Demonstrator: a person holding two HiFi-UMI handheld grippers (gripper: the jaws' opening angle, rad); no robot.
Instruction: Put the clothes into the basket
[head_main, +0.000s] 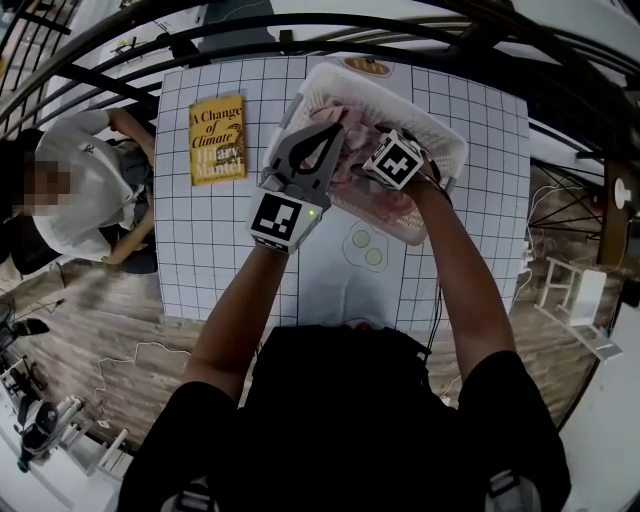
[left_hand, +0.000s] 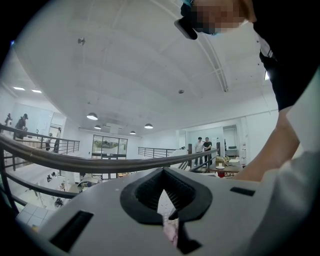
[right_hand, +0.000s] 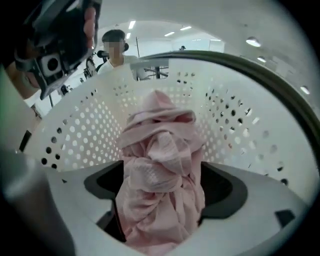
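right tongs (right_hand: 161, 192) stand wide inside the basket (right_hand: 75, 135). a bunched pink cloth (right_hand: 159, 145) sits between the jaws, low in the basket. left tongs (head_main: 330, 135) are narrow: jaws nearly together, pinching a small fold of pink cloth, over the basket's left edge. the basket stands on the gridded bench (head_main: 200, 250), just right of a yellow book (head_main: 217, 138).

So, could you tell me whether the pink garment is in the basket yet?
In. The pink garment sits bunched inside the white basket, whose perforated walls surround it.
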